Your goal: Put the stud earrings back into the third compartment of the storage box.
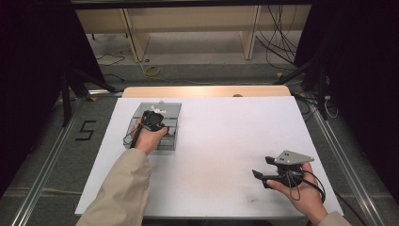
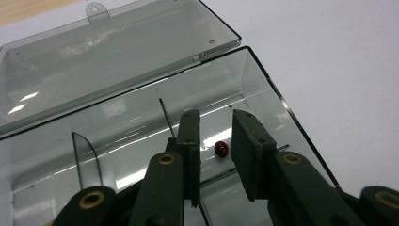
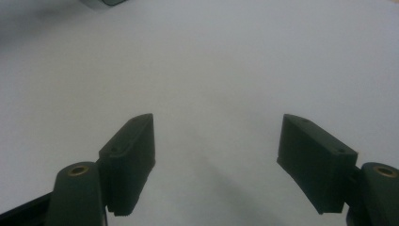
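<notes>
- We hold the left gripper [image 1: 153, 118] over the smoky clear plastic box [image 1: 171, 141] at the left of the white table [image 1: 221, 141]; in its own view the left gripper [image 2: 215, 123] reaches down into the box [image 2: 263, 89].
- Its jaws stand a little apart, with a narrow gap between them, and they clamp nothing.
- A small dark red bead [image 2: 221, 149] lies on the floor of the box, seen through that gap, just past the jaw tips; we cannot tell whether a jaw touches it.
- The bead sits in the compartment at the right end of the box as the left gripper view shows it, close to the thin dividers [image 2: 87, 157] that stand upright inside.
- The box's lid [image 2: 117, 52] is swung fully open and lies back flat on the table beyond the box, joined along the hinge; a small tab [image 2: 95, 9] sticks out from its far edge.
- Our right gripper [image 1: 267, 174] rests in the hand low at the right of the table, well apart from the box, its grey three-cornered plate [image 1: 291, 157] on top.
- In the right gripper view the right gripper [image 3: 216, 136] has its jaws spread wide over bare white table [image 3: 211, 61], with nothing between them.
</notes>
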